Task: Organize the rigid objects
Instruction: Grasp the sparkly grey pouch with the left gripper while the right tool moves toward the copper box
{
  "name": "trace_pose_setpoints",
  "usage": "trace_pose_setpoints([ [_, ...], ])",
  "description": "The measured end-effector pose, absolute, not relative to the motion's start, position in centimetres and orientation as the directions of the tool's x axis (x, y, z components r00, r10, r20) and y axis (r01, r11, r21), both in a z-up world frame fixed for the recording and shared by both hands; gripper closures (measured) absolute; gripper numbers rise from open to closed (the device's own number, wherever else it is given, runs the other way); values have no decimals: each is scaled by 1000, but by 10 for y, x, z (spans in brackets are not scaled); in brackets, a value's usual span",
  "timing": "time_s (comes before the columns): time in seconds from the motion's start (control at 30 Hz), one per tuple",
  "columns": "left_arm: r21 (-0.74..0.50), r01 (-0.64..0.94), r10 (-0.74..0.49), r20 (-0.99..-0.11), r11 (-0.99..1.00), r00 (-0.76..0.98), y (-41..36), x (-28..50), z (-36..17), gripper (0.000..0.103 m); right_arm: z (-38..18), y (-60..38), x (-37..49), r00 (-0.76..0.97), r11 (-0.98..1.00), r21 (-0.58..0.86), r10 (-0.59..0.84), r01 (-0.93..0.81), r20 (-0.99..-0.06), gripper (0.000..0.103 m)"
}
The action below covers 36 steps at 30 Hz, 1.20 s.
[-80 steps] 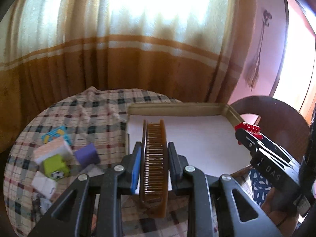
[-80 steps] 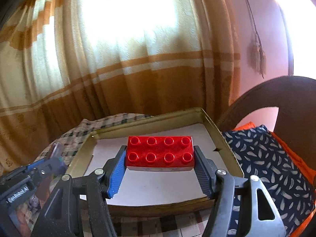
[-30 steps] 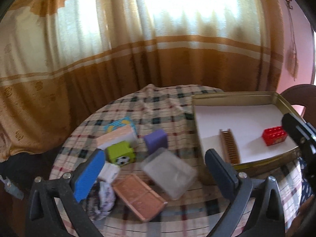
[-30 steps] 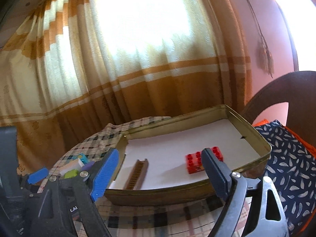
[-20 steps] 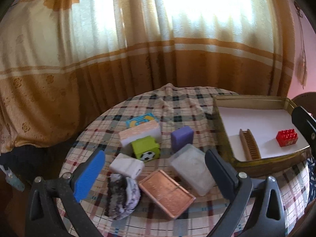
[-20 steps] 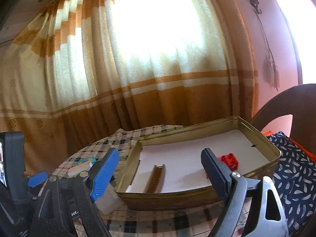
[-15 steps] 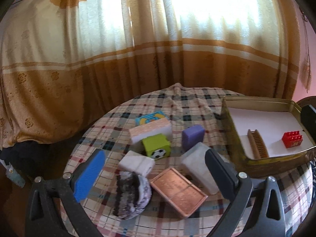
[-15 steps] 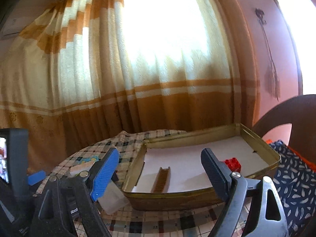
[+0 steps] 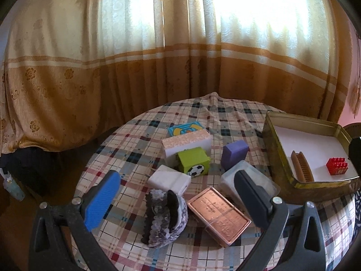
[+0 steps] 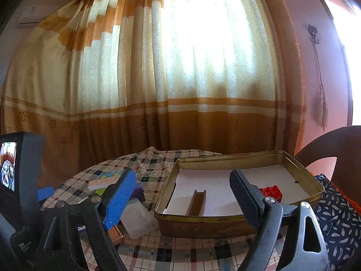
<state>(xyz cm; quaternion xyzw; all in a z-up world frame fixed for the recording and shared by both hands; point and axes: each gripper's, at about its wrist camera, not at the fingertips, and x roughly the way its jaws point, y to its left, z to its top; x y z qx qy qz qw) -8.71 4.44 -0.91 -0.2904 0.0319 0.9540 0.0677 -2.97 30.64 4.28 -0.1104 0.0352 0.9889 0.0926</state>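
Left gripper (image 9: 174,194) is spread wide and empty over the pile on the table, right gripper (image 10: 182,194) likewise near the tin (image 10: 203,222), so I'd drop straight onto the copper box (image 9: 218,218), pinch its long sides, avoiding the woolly thing (image 9: 165,218).

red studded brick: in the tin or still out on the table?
In. The red studded plastic brick sits on the white liner inside the gold metal tin, beside the brown wooden comb, touched by neither tool.

Red brick (image 9: 336,166) and brown comb (image 9: 302,170) in tin (image 9: 274,149)
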Motion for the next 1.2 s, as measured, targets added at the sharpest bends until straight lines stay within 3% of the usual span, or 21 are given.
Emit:
trace_pose_setpoints([
  [0.6, 56, -130, 72, -587, -990, -806, 26, -90, -13, 1, 41, 305, -32, -960, -982, 95, 138, -165, -243, 16],
  [0.9, 12, -79, 52, -659, -997, -751, -29, -96, -25, 1, 40, 307, -35, -957, -982, 101, 130, -161, -259, 16],
  [1.2, -84, -200, 202, -694, -976, -691, -18, -95, -28, 1, 39, 307, -36, -954, -982, 106, 124, -158, -272, 16],
])
